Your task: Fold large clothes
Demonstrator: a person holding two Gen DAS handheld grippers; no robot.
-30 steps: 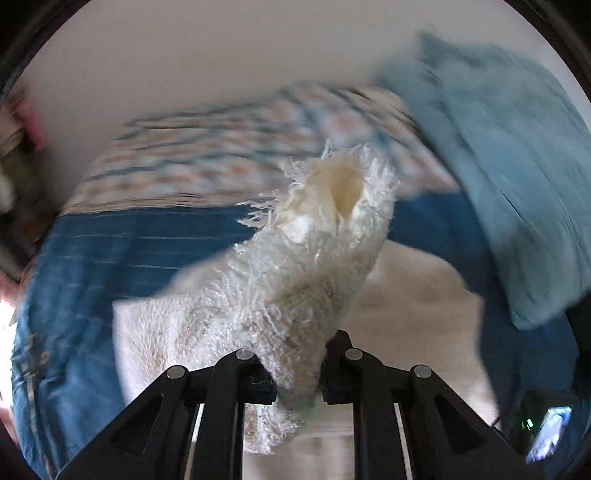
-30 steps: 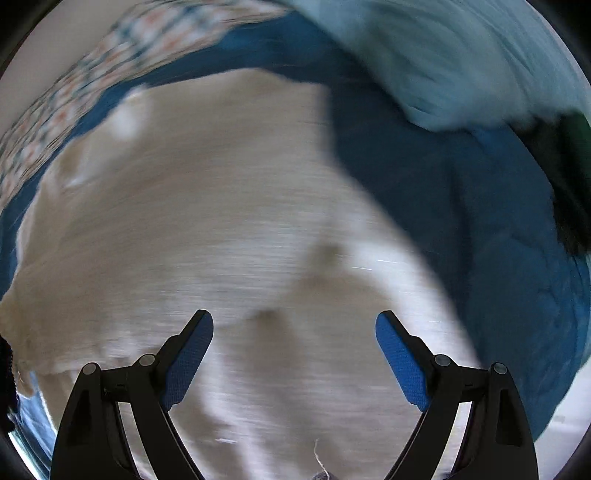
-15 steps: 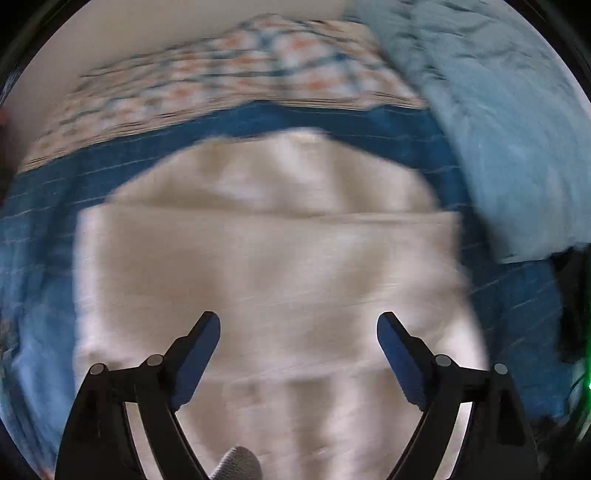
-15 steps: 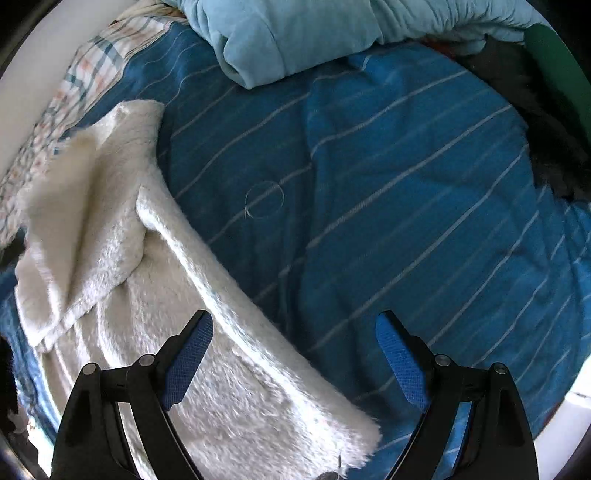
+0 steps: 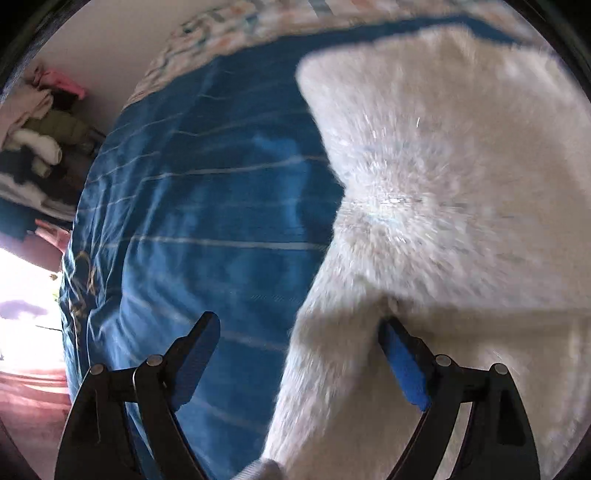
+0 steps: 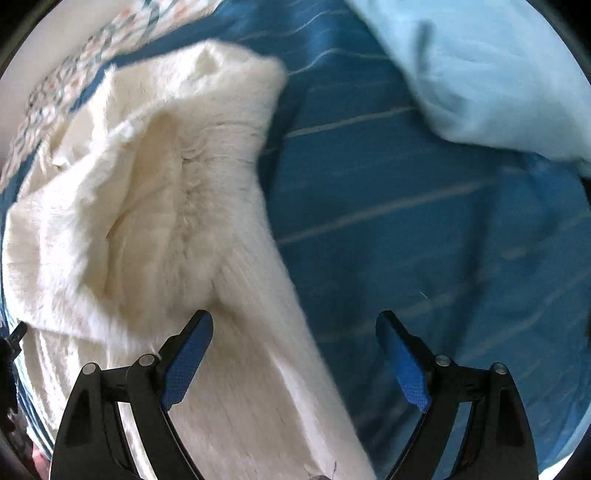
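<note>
A fluffy cream-white garment [image 5: 436, 206] lies partly folded on a blue striped bedspread [image 5: 207, 221]. In the left wrist view it fills the right half, and its left edge runs down between the jaws. My left gripper [image 5: 299, 350] is open and empty, just above that edge. In the right wrist view the garment [image 6: 155, 192] lies left and centre, with its right edge between the jaws. My right gripper [image 6: 295, 343] is open and empty over that edge and the bedspread [image 6: 424, 240].
A light blue duvet [image 6: 487, 74] is bunched at the upper right of the bed. A checked pillow or sheet [image 5: 266, 22] lies along the far edge by the white wall. A pile of clothes [image 5: 37, 147] stands left of the bed, above a reddish floor [image 5: 33, 398].
My left gripper let go of the garment and opened, then swung left to its left edge. My right gripper stayed open and moved back toward the garment's right edge.
</note>
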